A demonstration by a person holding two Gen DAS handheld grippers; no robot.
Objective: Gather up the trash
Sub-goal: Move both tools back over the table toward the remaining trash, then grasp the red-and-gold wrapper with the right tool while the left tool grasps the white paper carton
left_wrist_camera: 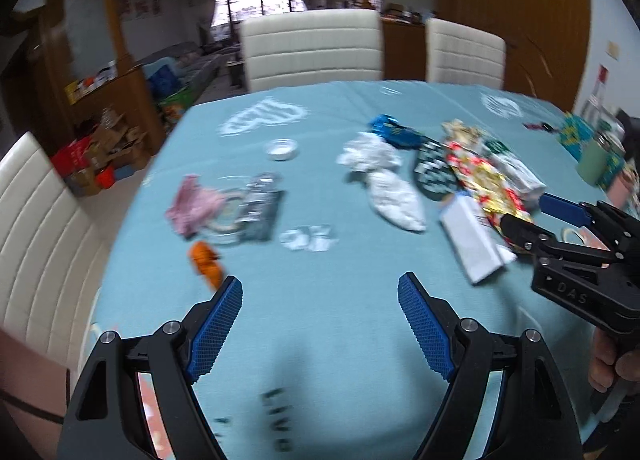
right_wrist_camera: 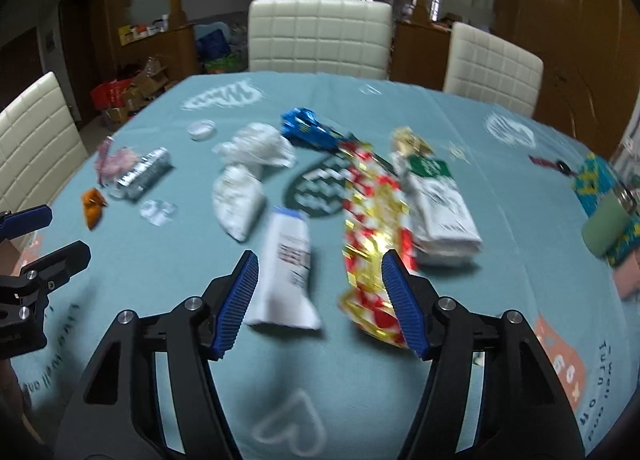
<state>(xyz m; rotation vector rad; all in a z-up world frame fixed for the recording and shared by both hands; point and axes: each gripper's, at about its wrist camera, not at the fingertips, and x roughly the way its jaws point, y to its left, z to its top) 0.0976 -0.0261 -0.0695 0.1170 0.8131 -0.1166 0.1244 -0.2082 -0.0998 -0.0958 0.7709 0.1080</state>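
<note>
Left gripper [left_wrist_camera: 320,296] spread wide over bare teal cloth [left_wrist_camera: 328,340], nothing between the pads. Right gripper [right_wrist_camera: 316,272] likewise wide open and holding nothing — its tips just short of a white tube [right_wrist_camera: 286,272] at 12 o'clock and a red-gold wrapper [right_wrist_camera: 374,228] at 1, that wrapper touching or just behind the right pad [right_wrist_camera: 404,308]; hard to tell which through the blur.

Trash strewn across the table, seen from the right wrist:
- white pouch [right_wrist_camera: 444,212] just beside the wrapper, at 1 o'clock
- crumpled tissue [right_wrist_camera: 256,148] and white bag [right_wrist_camera: 240,200] at 11
- blue packet [right_wrist_camera: 310,130] at 12, far side
- orange scrap [right_wrist_camera: 93,208], silver packet [right_wrist_camera: 144,174], pink wrapper [right_wrist_camera: 114,160] at 10
- small clear scrap [right_wrist_camera: 158,212] near the orange scrap
- white lid [right_wrist_camera: 202,130] at 11, farther back

Green cup [right_wrist_camera: 604,228] at 3 o'clock, on its side by the table edge. Cream chairs [right_wrist_camera: 320,36] around the far side.
</note>
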